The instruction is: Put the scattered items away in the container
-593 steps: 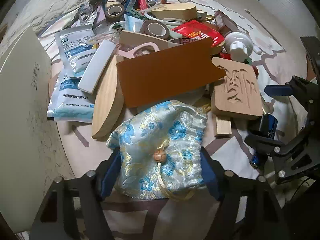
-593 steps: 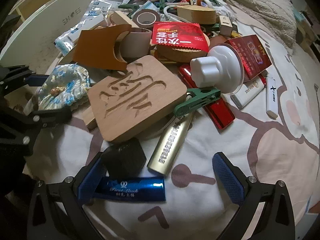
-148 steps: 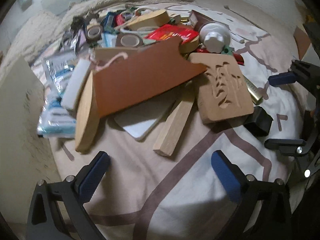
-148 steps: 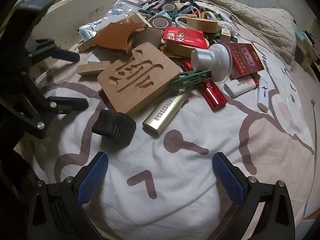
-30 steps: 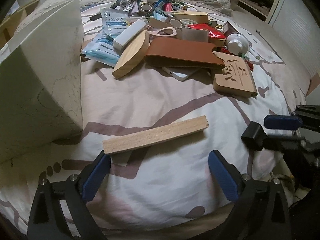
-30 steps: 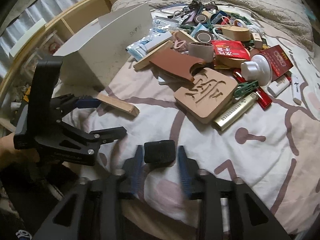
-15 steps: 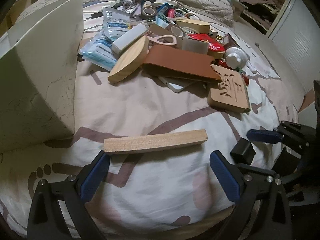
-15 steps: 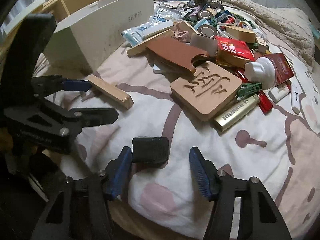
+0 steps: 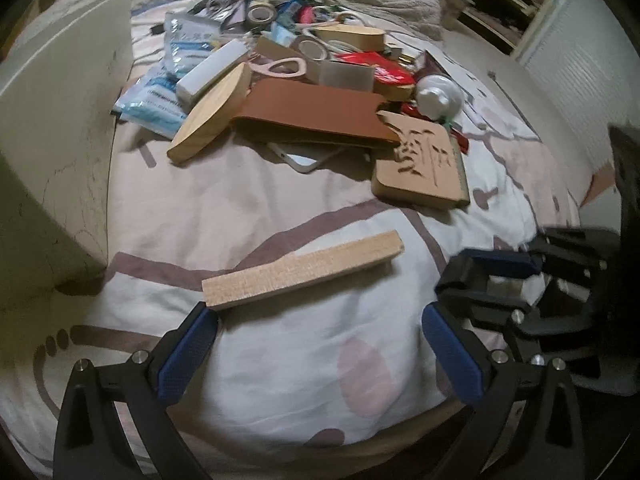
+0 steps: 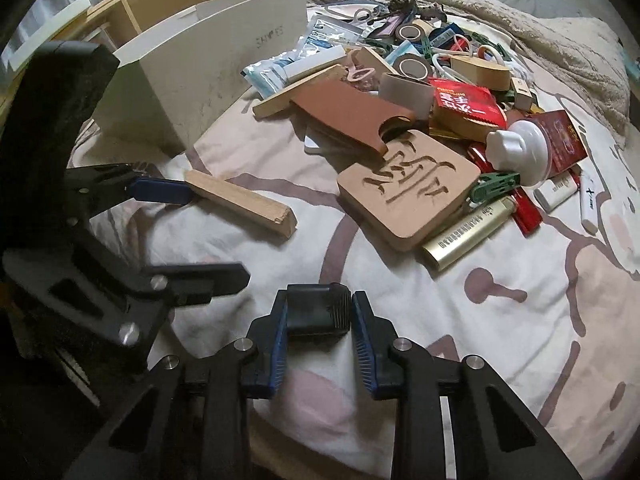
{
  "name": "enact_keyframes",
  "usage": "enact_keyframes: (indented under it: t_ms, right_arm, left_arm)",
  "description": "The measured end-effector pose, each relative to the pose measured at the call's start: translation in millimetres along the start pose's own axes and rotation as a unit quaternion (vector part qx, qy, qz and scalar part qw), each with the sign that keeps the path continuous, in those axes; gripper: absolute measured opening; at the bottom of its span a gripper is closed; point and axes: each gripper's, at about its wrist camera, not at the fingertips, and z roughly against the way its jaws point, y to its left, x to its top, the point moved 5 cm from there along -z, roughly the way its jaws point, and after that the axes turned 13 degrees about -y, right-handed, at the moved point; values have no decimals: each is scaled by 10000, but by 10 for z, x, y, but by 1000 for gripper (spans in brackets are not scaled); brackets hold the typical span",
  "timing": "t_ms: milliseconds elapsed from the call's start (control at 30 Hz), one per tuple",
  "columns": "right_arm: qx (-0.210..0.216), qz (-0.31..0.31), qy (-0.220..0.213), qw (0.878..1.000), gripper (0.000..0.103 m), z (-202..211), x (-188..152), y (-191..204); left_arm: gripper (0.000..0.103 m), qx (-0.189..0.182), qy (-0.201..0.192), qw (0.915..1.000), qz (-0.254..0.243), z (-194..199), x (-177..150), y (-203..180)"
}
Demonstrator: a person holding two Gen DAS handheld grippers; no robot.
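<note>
Most of the clutter lies heaped on the bedspread (image 10: 440, 312), so the tidying looks far from finished. A carved wooden plaque (image 10: 408, 184), a brown leather case (image 10: 344, 108), a gold lighter (image 10: 468, 236), tape rolls and packets are all outside the white box (image 10: 208, 68) that stands at the left of the pile. The box's inside is hidden from both cameras, so what it already holds cannot be told.

The right gripper (image 10: 318, 312), angled steeply down at the bed's near edge, has its blue pads pressed on both sides of a small black ribbed block (image 10: 318, 310), a firm pinch that looks ready for lifting.

The left gripper (image 9: 320, 344), tilted down likewise, has its fingers spread wide and empty, one tip just at the near end of a pale wooden stick (image 9: 302, 270) that lies flat on the cover beside the box. Judging by the pose, the stick is its next pick.
</note>
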Motion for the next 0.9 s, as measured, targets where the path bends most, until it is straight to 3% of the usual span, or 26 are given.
enact_keyframes:
  t_ms: [167, 367, 633, 900]
  right_arm:
    - [-90, -133, -1, 9999, 30, 68, 8, -111]
    - [-102, -347, -58, 9993, 31, 154, 54, -226]
    - [-136, -495, -95, 9986, 31, 206, 71, -321]
    - [-172, -647, -196, 9976, 31, 267, 124, -429]
  left_arm:
    - [103, 43, 12, 9983, 589, -35, 58, 65]
    - [103, 198, -25, 9968, 771, -88, 100, 61]
    - [102, 399, -87, 9977, 536, -138, 113, 14]
    - [100, 394, -192, 9990, -91, -104, 92, -59]
